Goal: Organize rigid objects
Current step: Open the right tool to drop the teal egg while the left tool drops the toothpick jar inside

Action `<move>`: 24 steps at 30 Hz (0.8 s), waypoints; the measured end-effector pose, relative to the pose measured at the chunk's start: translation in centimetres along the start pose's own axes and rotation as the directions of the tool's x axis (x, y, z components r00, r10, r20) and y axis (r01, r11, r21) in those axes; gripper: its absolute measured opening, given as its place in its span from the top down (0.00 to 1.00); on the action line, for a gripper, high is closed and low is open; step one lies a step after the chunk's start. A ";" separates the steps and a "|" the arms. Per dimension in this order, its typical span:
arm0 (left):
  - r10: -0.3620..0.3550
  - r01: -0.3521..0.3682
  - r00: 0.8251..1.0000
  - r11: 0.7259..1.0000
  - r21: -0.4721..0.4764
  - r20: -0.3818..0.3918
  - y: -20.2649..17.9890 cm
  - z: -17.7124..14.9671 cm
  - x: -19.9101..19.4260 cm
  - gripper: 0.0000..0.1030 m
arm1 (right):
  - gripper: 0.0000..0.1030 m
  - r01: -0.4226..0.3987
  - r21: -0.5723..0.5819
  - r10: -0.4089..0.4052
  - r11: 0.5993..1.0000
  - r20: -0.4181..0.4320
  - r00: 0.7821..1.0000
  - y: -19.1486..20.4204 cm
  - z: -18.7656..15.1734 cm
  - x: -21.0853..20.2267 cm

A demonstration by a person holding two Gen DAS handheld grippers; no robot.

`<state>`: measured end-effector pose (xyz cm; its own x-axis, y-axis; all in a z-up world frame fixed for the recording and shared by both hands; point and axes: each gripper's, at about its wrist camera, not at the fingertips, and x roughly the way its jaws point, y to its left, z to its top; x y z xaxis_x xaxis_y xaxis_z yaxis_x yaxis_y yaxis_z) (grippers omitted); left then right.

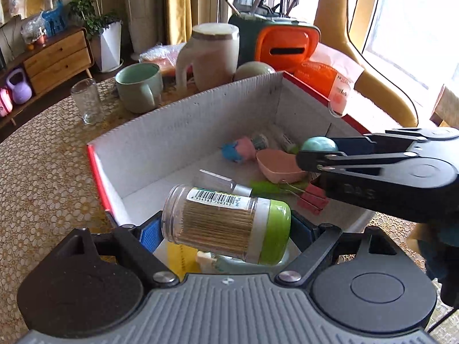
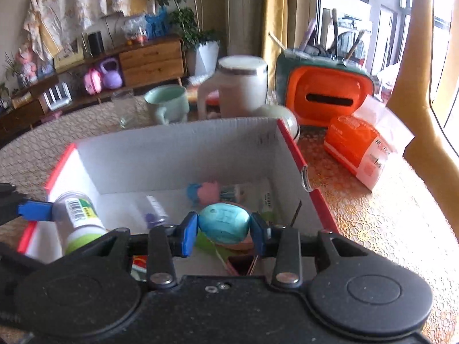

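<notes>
My left gripper (image 1: 223, 229) is shut on a clear toothpick jar (image 1: 223, 226) with a green cap, held sideways over the near edge of a white cardboard box (image 1: 178, 120) with red rims. My right gripper (image 2: 223, 229) is shut on a blue-green egg-shaped object (image 2: 223, 226) above the same box (image 2: 178, 143). In the left wrist view the right gripper (image 1: 318, 152) comes in from the right with the egg (image 1: 318, 144) at its tip. The toothpick jar (image 2: 77, 215) shows at the left in the right wrist view. Inside the box lie a pink-and-blue toy (image 1: 241, 149), a pink dish (image 1: 278, 166) and a red binder clip (image 1: 312, 199).
Behind the box on the lace-covered table (image 1: 43, 157) stand a glass (image 1: 87, 101), a green mug (image 1: 140, 86), a white jug (image 1: 212, 57) and an orange-fronted holder (image 1: 284, 48). An orange packet (image 2: 358, 149) lies to the right. A yellow chair (image 1: 373, 66) is beyond the table.
</notes>
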<state>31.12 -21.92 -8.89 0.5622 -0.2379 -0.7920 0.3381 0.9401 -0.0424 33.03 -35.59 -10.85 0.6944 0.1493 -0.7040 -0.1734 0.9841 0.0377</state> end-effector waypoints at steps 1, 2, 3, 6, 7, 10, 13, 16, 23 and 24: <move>0.000 0.000 1.000 1.000 0.000 -0.009 -0.1 0.2 0.4 0.14 | 0.63 0.005 0.004 -0.005 1.000 -0.008 1.000 -0.1 0.1 0.5; 0.002 -0.002 1.000 1.000 -0.002 -0.017 -0.2 0.3 0.7 0.14 | 0.63 0.009 0.005 -0.009 1.000 -0.016 1.000 -0.2 0.3 1.0; 0.006 -0.006 1.000 1.000 -0.003 -0.026 -0.2 0.4 1.1 0.14 | 0.63 0.008 0.006 -0.007 1.000 -0.026 1.000 -0.3 0.4 1.5; 0.011 -0.011 0.998 1.000 0.001 -0.055 -0.4 0.7 2.2 0.14 | 0.63 -0.009 0.014 0.010 1.000 -0.056 0.998 -0.5 0.6 2.7; 0.013 -0.013 0.998 1.000 0.001 -0.067 -0.4 0.7 2.5 0.14 | 0.63 -0.014 0.010 0.015 1.000 -0.066 0.998 -0.3 0.6 2.9; 0.034 -0.033 0.995 0.999 0.018 -0.093 -0.6 0.8 3.3 0.14 | 0.63 -0.042 -0.009 0.041 0.999 -0.092 0.995 0.2 0.6 3.5; 0.040 -0.038 0.993 0.999 0.021 -0.111 -0.5 0.9 3.7 0.14 | 0.62 -0.030 -0.034 0.026 0.999 -0.107 0.994 0.8 0.4 3.9; 0.043 -0.039 0.990 0.999 0.032 -0.133 -0.6 1.0 4.0 0.14 | 0.62 -0.029 -0.029 0.025 0.999 -0.112 0.993 0.9 0.1 4.0; 0.038 -0.029 0.985 0.998 0.052 -0.166 -1.0 1.1 4.2 0.14 | 0.54 -0.034 -0.023 0.032 0.999 -0.109 0.994 1.0 0.4 3.6; 0.036 -0.028 0.985 0.998 0.052 -0.168 -1.0 1.1 4.2 0.14 | 0.51 -0.034 -0.024 0.031 0.999 -0.105 0.994 1.1 0.3 3.5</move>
<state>34.01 -24.09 -11.51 0.4389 -0.1593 -0.8843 0.3611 0.9325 0.0113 35.50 -33.99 -13.01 0.6116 0.1689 -0.7730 -0.2136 0.9759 0.0443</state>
